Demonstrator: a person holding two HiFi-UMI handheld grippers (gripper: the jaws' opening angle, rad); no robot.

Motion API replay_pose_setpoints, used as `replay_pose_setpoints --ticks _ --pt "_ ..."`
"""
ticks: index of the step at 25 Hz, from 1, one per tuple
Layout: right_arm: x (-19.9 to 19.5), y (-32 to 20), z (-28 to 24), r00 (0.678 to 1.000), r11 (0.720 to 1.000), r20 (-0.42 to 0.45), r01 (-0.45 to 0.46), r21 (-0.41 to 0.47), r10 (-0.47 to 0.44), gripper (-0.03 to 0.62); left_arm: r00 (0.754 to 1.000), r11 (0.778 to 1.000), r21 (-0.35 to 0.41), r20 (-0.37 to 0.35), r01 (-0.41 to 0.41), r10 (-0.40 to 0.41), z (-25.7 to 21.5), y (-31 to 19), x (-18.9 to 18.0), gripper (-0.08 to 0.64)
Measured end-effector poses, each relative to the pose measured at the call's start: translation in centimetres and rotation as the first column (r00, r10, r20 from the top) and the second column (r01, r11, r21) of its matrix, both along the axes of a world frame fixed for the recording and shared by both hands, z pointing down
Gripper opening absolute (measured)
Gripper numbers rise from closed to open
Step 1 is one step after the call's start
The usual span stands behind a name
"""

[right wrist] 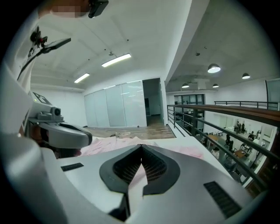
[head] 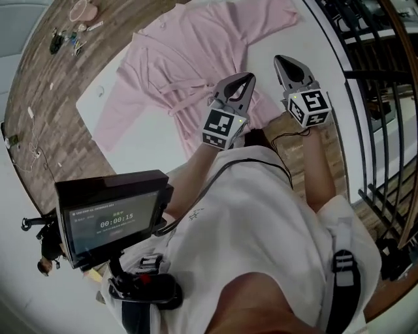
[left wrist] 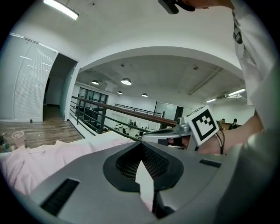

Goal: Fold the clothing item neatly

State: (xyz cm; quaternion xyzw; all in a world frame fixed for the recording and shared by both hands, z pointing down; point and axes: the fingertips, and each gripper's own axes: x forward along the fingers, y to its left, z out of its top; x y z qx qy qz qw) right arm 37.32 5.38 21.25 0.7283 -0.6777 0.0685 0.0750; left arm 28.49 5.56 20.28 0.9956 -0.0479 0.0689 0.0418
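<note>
Partly behind the left gripper, hem of pink robe.

1 pink robe lies on 1 white desk. 2 tools show: 1 left tool, 1 right tool. The floor bears 1 pink cup. 1 screen shows.

R: railing close by tbl edge | L: bare tbl open beside robe | cup far L

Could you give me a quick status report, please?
Left hand-held gripper and right hand-held gripper shut, empty. Pink robe spread flat, unfolded. Nothing lying on it.
</note>
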Motion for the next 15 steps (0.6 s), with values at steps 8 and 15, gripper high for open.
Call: replay_pose_setpoints --ticks 8,15 --pt "8.6 -1.0 1.6 0.986 0.987 -0.025 -0.162 0.010 0.162 0.003 0.991 0.992 -0.013 0.036 -0.128 0.129 2.0 2.9 4.5 0.003" --pt "16.3 -3.8 3.8 0.957 0.959 -0.057 -0.284 -0.005 0.284 0.003 0.977 0.978 -0.038 0.050 -0.204 0.206 3.4 4.2 6.3 0.003"
